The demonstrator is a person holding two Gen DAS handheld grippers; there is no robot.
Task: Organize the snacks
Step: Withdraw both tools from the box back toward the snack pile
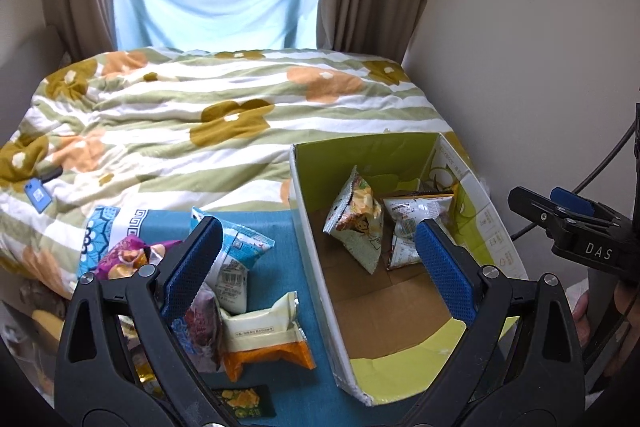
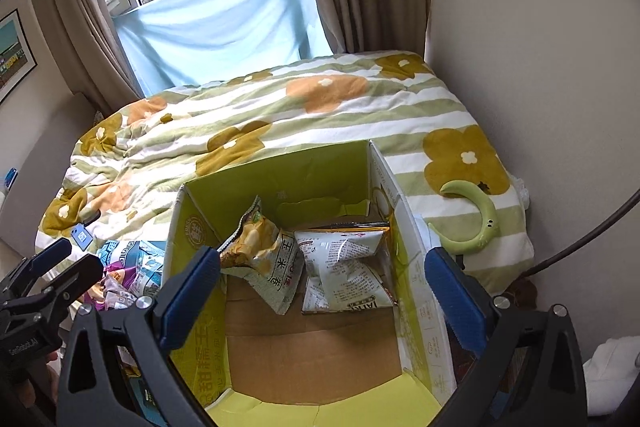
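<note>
Left gripper point(image 1: 318, 263): jaws spread wide, nothing between the pads; it hangs over the wall between the loose snacks and the cardboard box point(image 1: 320, 267). Right gripper point(image 2: 322, 291): jaws likewise spread and empty, straddling the open box point(image 2: 312, 351) from above; its body, lettered "DAS", shows at the right edge of the left wrist view.

Nearest, on a teal cloth point(image 1: 276, 223) left of the box, lies the unsorted pile: a dark packet with yellow print point(image 1: 242, 401), a cream-and-orange packet point(image 1: 266, 337) with its long axis pointing away from the camera, a red-and-blue packet point(image 1: 202, 331), a white-and-blue packet point(image 1: 236, 263) showing a barcode, and a purple packet point(image 1: 126, 257).

The box, brown inside with green flaps and Chinese print on its walls, holds two snacks at its far end: a pale green bag point(image 2: 264, 255) leaning tilted, sawtooth seal uppermost, and just right of it a white bag point(image 2: 344, 271) covered in fine print too small to read, touching the far right corner.

Beyond, a bed with a flowered, green-striped quilt point(image 2: 320, 123) carries a green crescent toy point(image 2: 478, 223) and a small blue tag point(image 1: 38, 195).
</note>
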